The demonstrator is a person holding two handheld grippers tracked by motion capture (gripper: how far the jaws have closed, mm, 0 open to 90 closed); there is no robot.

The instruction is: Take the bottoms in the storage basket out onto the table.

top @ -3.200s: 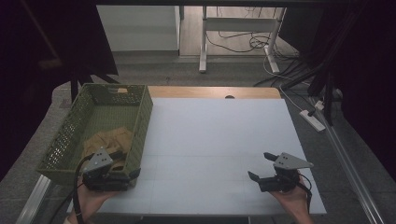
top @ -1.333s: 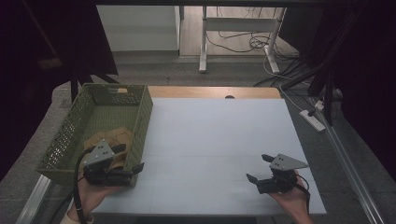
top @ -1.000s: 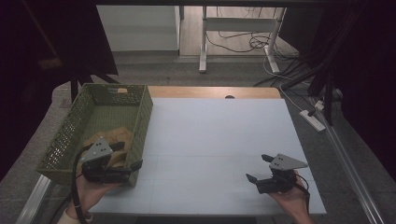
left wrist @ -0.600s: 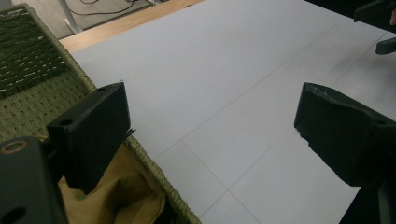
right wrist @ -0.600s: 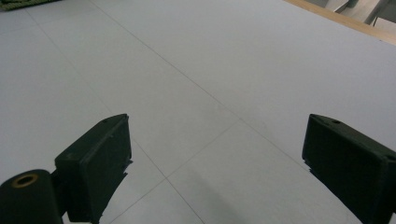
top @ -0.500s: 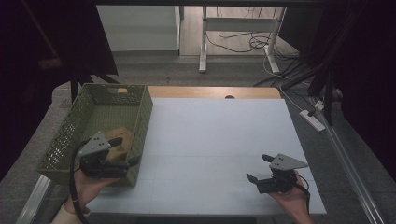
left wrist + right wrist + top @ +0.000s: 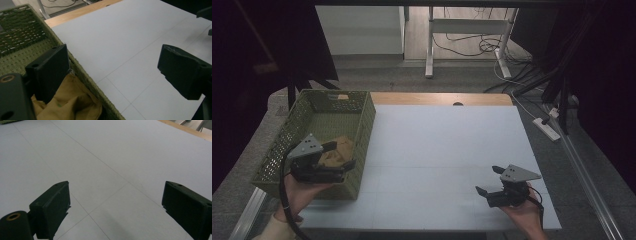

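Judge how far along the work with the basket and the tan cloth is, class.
Early. Done: nothing lies out on the white table. In hand: the left gripper, jaws open, straddles the green basket wall, one jaw beside the tan cloth. Left: probably gripping the cloth and lifting it out. The right gripper waits open over the table.

Basket (image 7: 297,135) at the table's (image 7: 447,150) left edge, with the cloth (image 7: 337,150) inside near its front right corner. Left gripper (image 7: 343,155) over the basket's front right wall, one jaw inside above the cloth, the other outside above the table. Right gripper (image 7: 488,181) well apart, at the front right of the table.
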